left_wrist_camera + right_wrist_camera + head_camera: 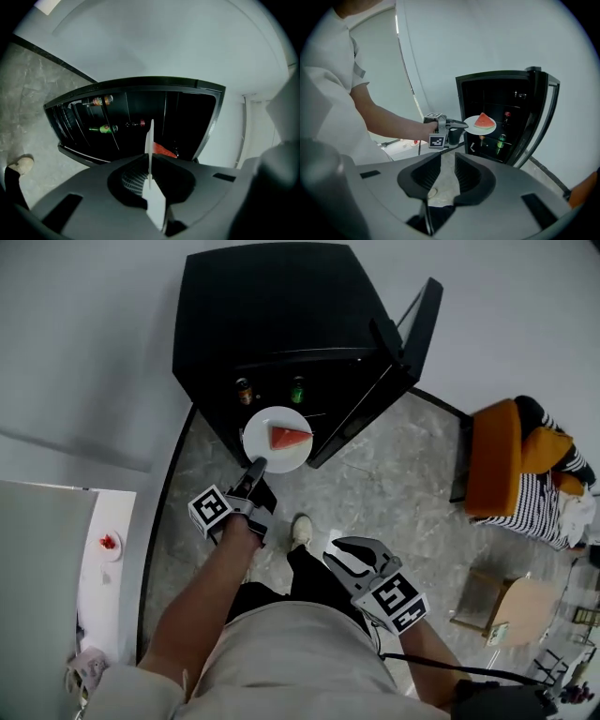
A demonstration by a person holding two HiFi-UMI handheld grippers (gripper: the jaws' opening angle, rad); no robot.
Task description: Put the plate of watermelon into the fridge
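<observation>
White plate [272, 451] with a watermelon slice [290, 437] is pinched at its rim by the left gripper [255, 469] before the open fridge [272, 315]; the right gripper [349, 551] is empty, jaws slightly apart.

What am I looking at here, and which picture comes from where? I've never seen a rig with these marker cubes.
There is no robot here: a person wears a head camera and holds a two-jaw gripper in each hand. The head view looks steeply down; the other two views look along each gripper's own jaws. The left gripper is clamped on the rim of a white plate carrying a watermelon slice, held in front of the open black fridge, which has bottles on its shelves. In the left gripper view the plate shows edge-on. The right gripper is empty, jaws slightly apart, over the stone floor.
</observation>
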